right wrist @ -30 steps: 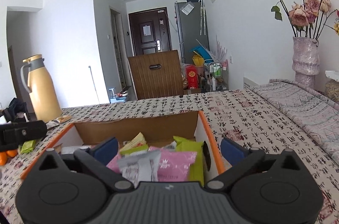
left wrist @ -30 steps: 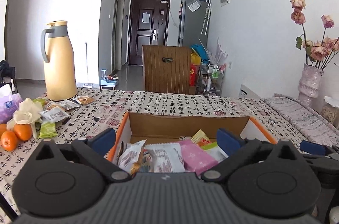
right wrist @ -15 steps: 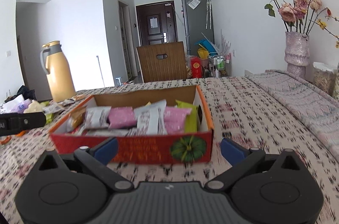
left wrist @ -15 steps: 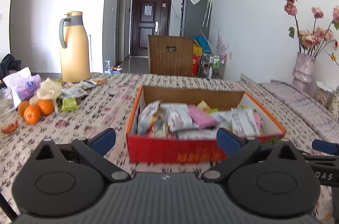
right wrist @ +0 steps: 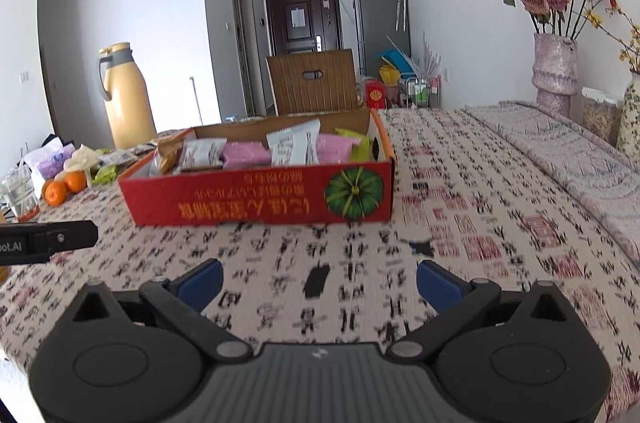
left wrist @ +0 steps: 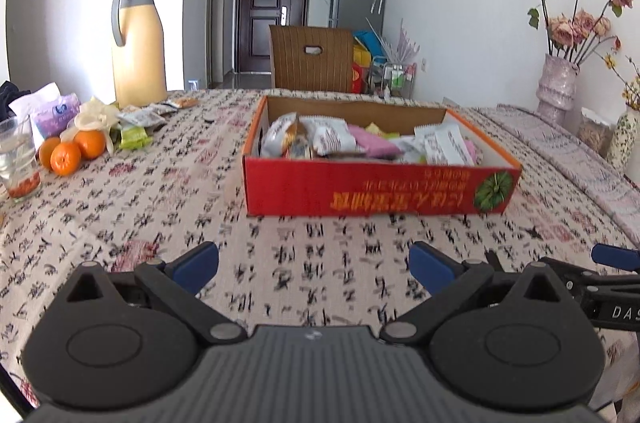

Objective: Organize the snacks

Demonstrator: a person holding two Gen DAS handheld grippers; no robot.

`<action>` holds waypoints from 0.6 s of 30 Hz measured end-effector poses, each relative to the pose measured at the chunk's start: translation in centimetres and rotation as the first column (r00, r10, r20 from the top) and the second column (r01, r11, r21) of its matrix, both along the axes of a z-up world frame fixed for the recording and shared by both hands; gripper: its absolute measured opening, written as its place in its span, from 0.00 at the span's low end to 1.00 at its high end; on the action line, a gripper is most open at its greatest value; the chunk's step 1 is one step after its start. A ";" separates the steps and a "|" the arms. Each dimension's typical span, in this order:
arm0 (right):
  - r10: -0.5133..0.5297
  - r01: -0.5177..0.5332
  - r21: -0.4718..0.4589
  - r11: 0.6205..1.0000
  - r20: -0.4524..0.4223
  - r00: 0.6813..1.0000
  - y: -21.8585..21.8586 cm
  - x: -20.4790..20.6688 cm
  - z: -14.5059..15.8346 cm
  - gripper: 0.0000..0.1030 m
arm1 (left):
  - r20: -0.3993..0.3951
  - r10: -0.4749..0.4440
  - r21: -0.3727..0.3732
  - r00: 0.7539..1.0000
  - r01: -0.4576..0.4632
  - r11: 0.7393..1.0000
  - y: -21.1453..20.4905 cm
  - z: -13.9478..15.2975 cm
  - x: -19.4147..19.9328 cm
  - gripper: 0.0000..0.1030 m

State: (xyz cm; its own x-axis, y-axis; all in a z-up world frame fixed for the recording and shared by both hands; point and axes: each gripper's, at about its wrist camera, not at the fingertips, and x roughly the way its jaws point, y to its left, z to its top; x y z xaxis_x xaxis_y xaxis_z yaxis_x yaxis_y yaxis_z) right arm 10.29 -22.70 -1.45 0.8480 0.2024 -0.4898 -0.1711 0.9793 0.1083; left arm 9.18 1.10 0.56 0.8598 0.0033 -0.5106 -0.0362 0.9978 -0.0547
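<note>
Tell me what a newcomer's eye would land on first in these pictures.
First, the red cardboard box in the middle of the patterned tablecloth, heaped with snack packets. Next, the tall yellow thermos jug at the far left of the table, with oranges and loose packets before it. Both claws, left claw and right claw, gape empty in the foreground.

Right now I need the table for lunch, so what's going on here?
A person is sorting snacks with two handheld grippers. The left gripper and right gripper both hang open and empty over the tablecloth, short of the red cardboard box filled with snack packets. A few packets lie near the oranges.
</note>
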 end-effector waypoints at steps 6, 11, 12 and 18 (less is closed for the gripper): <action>-0.010 0.010 -0.002 1.000 -0.029 1.000 -0.3 -0.4 -0.7 1.00 | -0.032 -0.019 -0.001 0.999 0.018 1.000 -0.1 -0.9 -0.3 1.00; -0.012 0.011 -0.006 1.000 -0.030 0.999 -0.3 -0.6 -0.7 1.00 | -0.039 -0.026 0.000 0.999 0.026 1.000 -0.2 -1.2 -0.5 1.00; -0.012 0.011 -0.007 1.000 -0.030 0.999 -0.3 -0.6 -0.7 1.00 | -0.039 -0.027 0.000 0.999 0.027 1.000 -0.2 -1.2 -0.5 1.00; -0.011 0.011 -0.008 1.000 -0.032 0.999 -0.2 -0.5 -0.8 1.00 | -0.040 -0.029 -0.001 0.999 0.029 1.000 -0.3 -1.2 -0.5 1.00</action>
